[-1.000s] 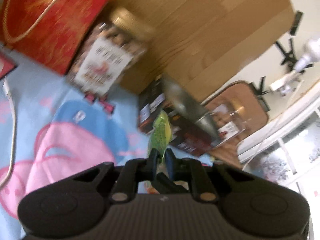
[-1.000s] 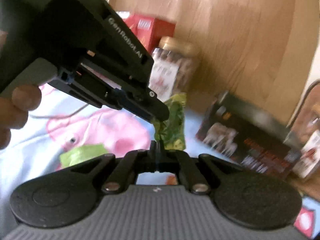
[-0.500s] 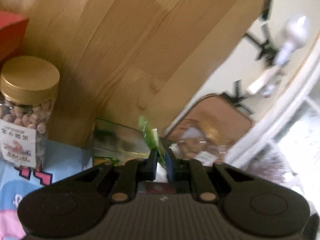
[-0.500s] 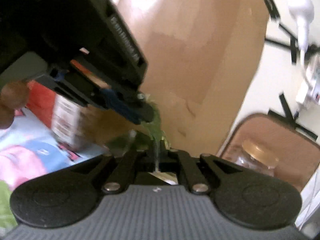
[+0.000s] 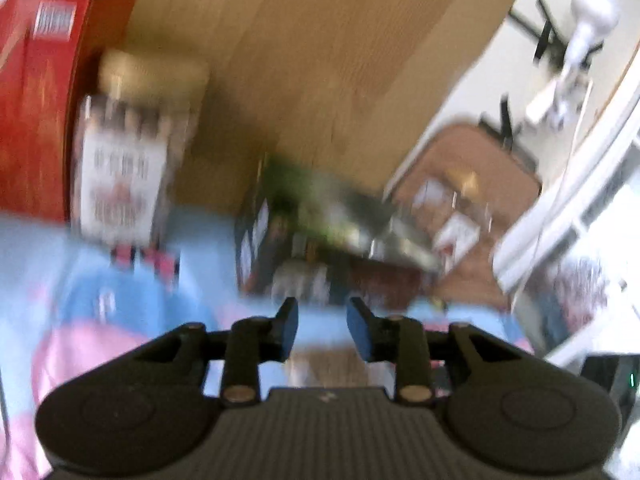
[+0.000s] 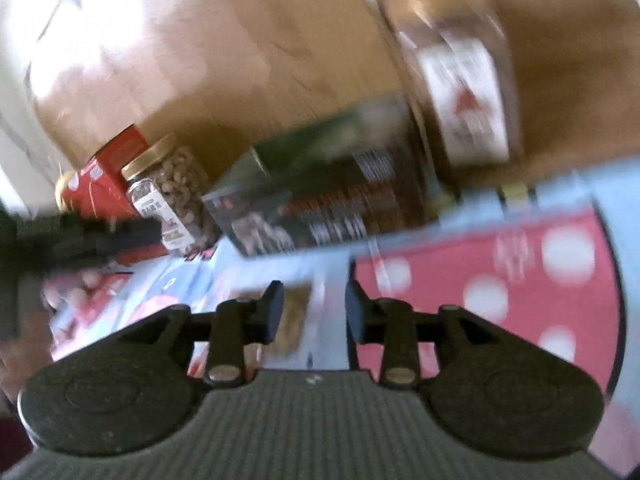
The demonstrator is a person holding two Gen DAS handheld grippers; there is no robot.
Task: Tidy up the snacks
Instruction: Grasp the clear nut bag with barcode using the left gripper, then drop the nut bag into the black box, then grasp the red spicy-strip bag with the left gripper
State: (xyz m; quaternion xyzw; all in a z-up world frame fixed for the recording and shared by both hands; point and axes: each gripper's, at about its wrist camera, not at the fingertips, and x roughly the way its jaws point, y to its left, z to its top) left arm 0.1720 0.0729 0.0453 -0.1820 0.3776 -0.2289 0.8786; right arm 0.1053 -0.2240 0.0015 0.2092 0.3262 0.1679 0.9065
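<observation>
Both views are blurred by motion. My left gripper (image 5: 322, 326) is open and empty above the blue and pink cartoon cloth (image 5: 80, 320). My right gripper (image 6: 314, 308) is open and empty too. A dark snack box (image 5: 320, 248) lies against the wooden board; a green blur (image 5: 296, 184) shows on its top. It also shows in the right wrist view (image 6: 320, 208). A gold-lidded nut jar (image 5: 128, 160) stands left of the box, also seen in the right wrist view (image 6: 172, 196). The green snack packet is not clearly in view.
A red gift box (image 5: 36, 112) stands far left, also visible in the right wrist view (image 6: 104, 184). A second jar (image 6: 460, 80) stands right of the dark box. A wooden board (image 5: 320, 60) backs the row. A brown chair (image 5: 480, 184) is at the right.
Both grippers have let go of the green snack packet and opened. Both have dropped back towards the cloth, away from the dark box.
</observation>
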